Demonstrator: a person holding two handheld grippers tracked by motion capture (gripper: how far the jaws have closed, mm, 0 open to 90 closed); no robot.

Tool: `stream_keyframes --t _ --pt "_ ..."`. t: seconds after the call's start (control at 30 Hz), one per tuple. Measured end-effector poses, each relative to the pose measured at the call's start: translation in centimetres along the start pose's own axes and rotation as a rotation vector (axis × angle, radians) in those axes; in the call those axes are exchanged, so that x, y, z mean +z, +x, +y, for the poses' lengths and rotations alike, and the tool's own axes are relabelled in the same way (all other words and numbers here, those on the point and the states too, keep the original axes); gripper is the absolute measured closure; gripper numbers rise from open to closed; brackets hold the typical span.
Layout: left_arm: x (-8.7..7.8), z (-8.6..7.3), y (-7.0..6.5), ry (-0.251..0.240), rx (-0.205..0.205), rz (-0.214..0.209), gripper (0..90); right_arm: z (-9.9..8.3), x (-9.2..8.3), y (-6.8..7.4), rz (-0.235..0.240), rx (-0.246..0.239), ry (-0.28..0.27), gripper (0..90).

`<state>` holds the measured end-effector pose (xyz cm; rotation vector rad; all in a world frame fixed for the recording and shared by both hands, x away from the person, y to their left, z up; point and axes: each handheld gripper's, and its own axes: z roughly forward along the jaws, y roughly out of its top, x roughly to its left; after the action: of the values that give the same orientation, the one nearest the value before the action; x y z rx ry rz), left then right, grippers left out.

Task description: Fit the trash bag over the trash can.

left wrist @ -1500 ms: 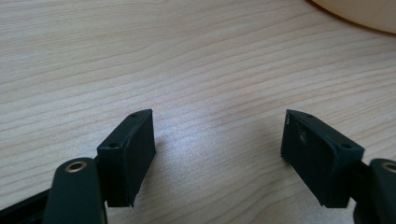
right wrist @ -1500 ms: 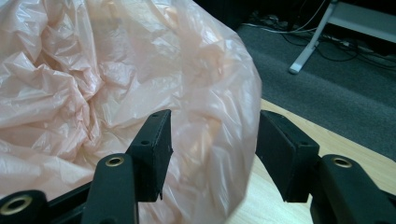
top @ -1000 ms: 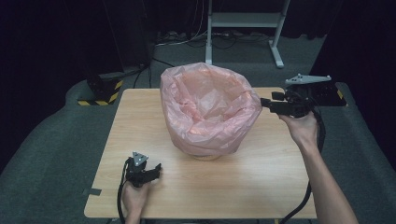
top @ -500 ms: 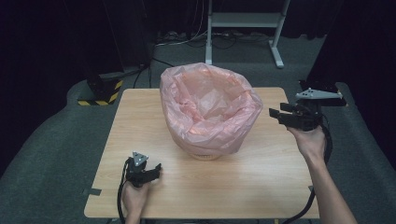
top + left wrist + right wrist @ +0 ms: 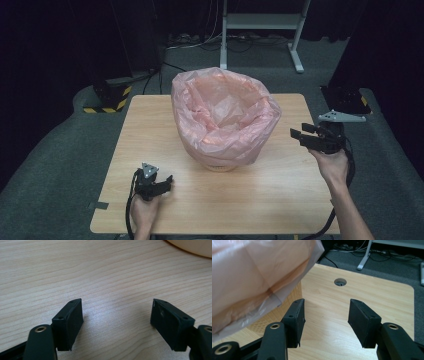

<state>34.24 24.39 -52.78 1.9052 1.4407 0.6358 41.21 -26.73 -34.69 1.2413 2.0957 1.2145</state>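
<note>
right tool (image 5: 304,137) spread, empty, beside pink bag (image 5: 225,112) | left tool (image 5: 162,184) spread, resting on desk (image 5: 260,200) | bag lining basket (probably wicker) mid-desk | risk: snagging thin film, tearing liner or tipping basket

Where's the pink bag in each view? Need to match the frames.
High view: the pink bag sits mid-table, lining a basket, between the two grippers.
Left gripper view: no pink plastic; a pale curved edge crosses the top right corner, likely the basket's base.
Right gripper view: the bag covers the upper left, hanging over the woven basket wall.
Shared landmark: the wooden table, seen in all three.
</note>
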Motion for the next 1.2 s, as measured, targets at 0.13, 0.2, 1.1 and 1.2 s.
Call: stream_keyframes --t 0.13,0.2,1.1,1.2 --pt "0.0 0.0 0.0 0.000 0.000 0.000 25.9 -1.1 0.1 -0.1 -0.003 0.009 0.003 46.9" --pt "0.0 0.0 0.0 0.000 0.001 0.000 25.9 -1.6 0.3 -0.2 -0.004 0.013 0.004 46.9" --pt "0.0 0.0 0.0 0.001 0.001 0.000 26.0 -8.4 4.8 -1.1 -0.047 0.069 0.098 47.0" --pt "0.0 0.0 0.0 0.001 0.001 0.000 25.9 -9.1 5.5 -1.1 -0.047 0.079 0.113 47.0"
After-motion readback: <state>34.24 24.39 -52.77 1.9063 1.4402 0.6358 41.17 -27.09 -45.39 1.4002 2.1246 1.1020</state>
